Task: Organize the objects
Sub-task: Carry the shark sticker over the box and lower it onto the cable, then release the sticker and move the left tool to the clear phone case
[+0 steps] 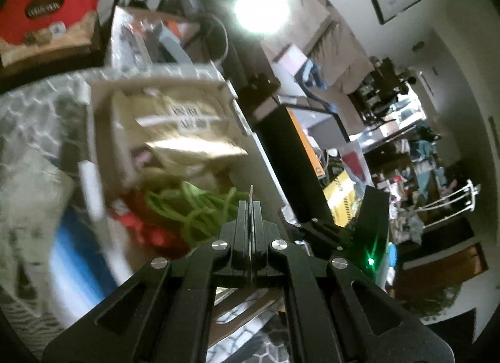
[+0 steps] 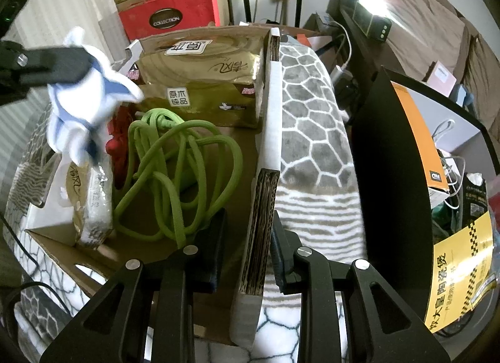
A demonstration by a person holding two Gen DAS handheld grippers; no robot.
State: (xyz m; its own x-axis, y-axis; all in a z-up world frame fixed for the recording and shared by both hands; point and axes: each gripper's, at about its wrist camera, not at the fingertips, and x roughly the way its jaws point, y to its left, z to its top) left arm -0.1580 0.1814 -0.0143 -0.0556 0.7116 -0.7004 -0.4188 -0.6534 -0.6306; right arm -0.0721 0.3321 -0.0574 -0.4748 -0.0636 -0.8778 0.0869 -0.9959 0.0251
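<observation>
We hold a white and blue cloth [image 2: 86,94] over the cardboard box [image 2: 261,206], one wall of which we also grip.

From the right wrist view, going left to right with the box as our landmark: our left gripper [image 2: 82,61] hangs above the box's left side, jaws pressed shut on the cloth, which dangles over a gold tissue pack [image 2: 90,203] standing on edge inside. Beside that pack a bit of red material [image 2: 117,147] shows, then a tangled green cord [image 2: 178,172] fills the middle of the box floor, with more gold tissue packs [image 2: 203,81] stacked at the far end. Our right gripper [image 2: 247,247] clamps the box's near right wall. Just right of the box lies a grey patterned blanket [image 2: 312,131], then a tall black panel [image 2: 393,181] and a yellow-labelled carton [image 2: 459,272].
</observation>
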